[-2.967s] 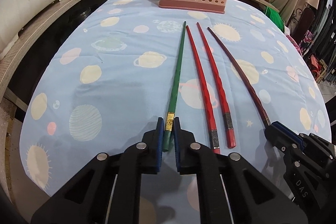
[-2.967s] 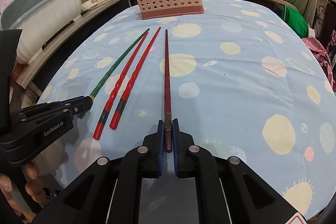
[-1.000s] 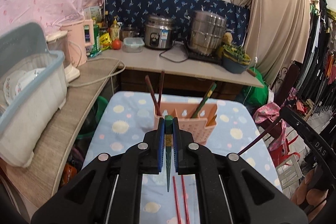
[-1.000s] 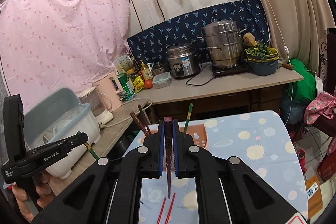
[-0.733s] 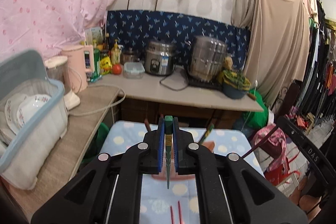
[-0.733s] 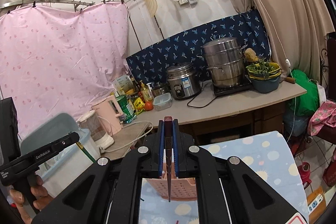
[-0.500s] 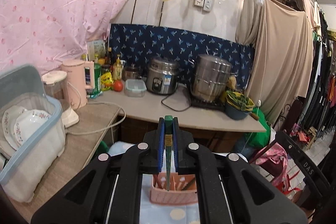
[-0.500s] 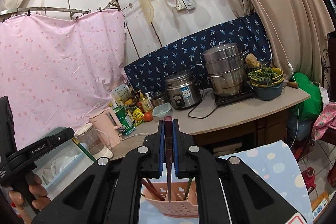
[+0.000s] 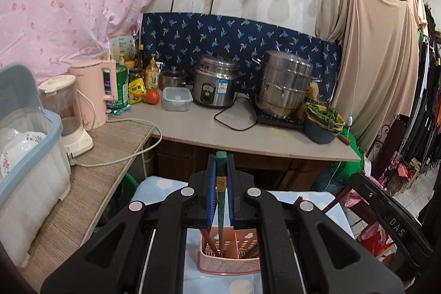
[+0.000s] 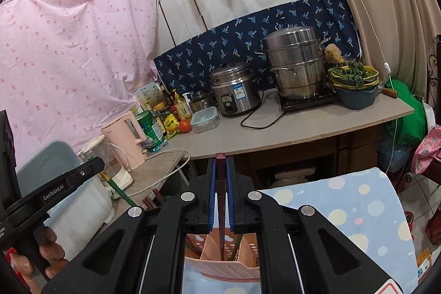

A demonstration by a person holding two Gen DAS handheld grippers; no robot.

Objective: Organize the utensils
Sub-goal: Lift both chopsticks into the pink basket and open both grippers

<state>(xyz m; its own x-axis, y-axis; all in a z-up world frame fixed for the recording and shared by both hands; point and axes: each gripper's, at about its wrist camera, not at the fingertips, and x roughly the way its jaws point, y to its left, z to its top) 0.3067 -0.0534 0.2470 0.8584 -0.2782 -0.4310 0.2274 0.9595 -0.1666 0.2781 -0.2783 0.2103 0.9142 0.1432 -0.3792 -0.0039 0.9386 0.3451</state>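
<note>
My left gripper (image 9: 220, 170) is shut on a green chopstick (image 9: 220, 200), held upright with its tip down inside the pink perforated utensil basket (image 9: 228, 263). My right gripper (image 10: 220, 170) is shut on a dark maroon chopstick (image 10: 221, 211), also upright, its tip in a middle compartment of the same basket (image 10: 223, 269). Other chopsticks lean inside the basket (image 9: 209, 239). The left gripper also shows at the left of the right wrist view (image 10: 69, 181), and the right gripper at the right of the left wrist view (image 9: 386, 214).
The basket stands on a blue planet-print tablecloth (image 10: 358, 200). Behind is a counter (image 9: 220, 128) with a rice cooker (image 9: 215, 84), a steamer pot (image 9: 286, 84), a pink kettle (image 9: 96, 92) and a dish bin (image 9: 27, 150) at left.
Both grippers lifted their chopsticks off the table, turned them upright and lowered them, so the tips now sit inside the pink basket.
</note>
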